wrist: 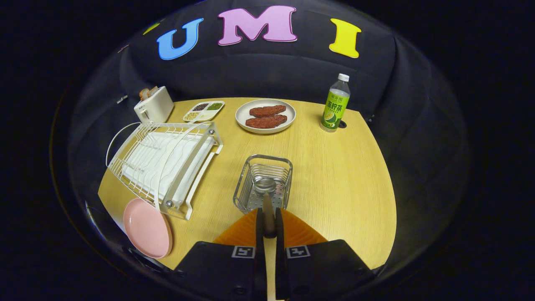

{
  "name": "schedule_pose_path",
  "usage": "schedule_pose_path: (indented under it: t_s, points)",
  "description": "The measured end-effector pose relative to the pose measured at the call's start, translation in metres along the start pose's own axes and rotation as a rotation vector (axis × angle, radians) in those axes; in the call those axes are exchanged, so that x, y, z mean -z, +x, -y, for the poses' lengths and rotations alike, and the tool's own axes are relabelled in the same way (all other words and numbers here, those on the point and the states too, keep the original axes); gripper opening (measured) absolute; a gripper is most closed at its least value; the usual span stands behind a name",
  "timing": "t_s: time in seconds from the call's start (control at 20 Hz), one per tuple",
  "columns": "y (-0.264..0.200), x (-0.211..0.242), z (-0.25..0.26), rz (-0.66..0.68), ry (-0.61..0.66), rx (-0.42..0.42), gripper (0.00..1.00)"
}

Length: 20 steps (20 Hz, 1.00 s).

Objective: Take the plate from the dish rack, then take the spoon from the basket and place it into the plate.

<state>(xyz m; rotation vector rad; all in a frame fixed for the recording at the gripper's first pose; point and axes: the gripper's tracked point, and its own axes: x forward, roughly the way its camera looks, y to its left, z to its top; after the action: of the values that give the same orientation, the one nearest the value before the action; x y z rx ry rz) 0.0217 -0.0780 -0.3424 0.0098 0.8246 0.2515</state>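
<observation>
hand-held gripper [269,217] clamped on spoon [266,196]

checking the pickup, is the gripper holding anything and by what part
The gripper is shut on the spoon, pinching its handle; the bowl end sits over the basket.

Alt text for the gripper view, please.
The gripper is shut on the spoon, its bowl over the wire basket. The pink plate lies on the table beside the white dish rack.
</observation>
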Motion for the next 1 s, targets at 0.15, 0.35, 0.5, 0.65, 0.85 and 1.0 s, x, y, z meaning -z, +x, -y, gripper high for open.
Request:
schedule_pose_path:
  t_s: [0.15,0.35,0.5,0.65,0.85,1.0]
  points:
    - [-0.006,-0.007,-0.004,0.01,-0.018,0.011,0.11]
    - [-0.017,-0.025,-0.005,0.043,-0.01,0.04,0.11]
    - [-0.029,-0.048,-0.004,0.089,0.004,0.061,0.11]
    - [-0.043,-0.073,0.0,0.14,0.022,0.086,0.11]
    - [-0.081,-0.115,-0.006,0.241,0.055,0.093,0.11]
    - [-0.111,-0.137,-0.026,0.299,0.04,0.07,0.11]
